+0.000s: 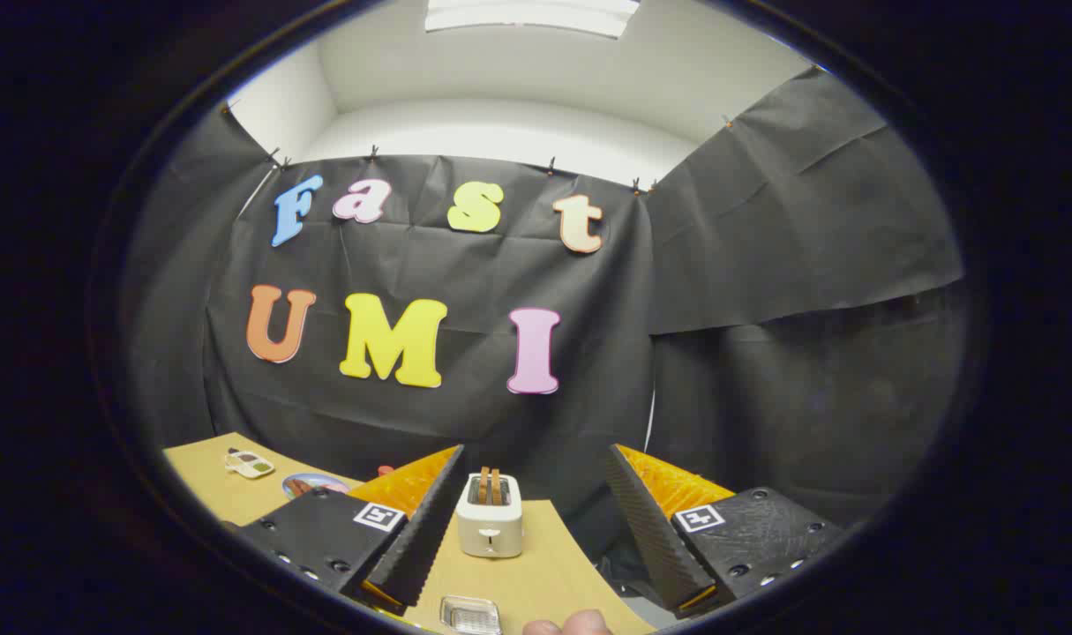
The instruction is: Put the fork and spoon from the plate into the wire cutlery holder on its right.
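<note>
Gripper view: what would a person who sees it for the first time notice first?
First, the white toaster with two slices of toast standing in its slots, on the wooden table just ahead of the tool, whose fingers are open with nothing between them. Next, nearer than the toaster, a small metal tray and a person's fingertips. Beyond the left finger lie a patterned plate and a small white dish.
</note>
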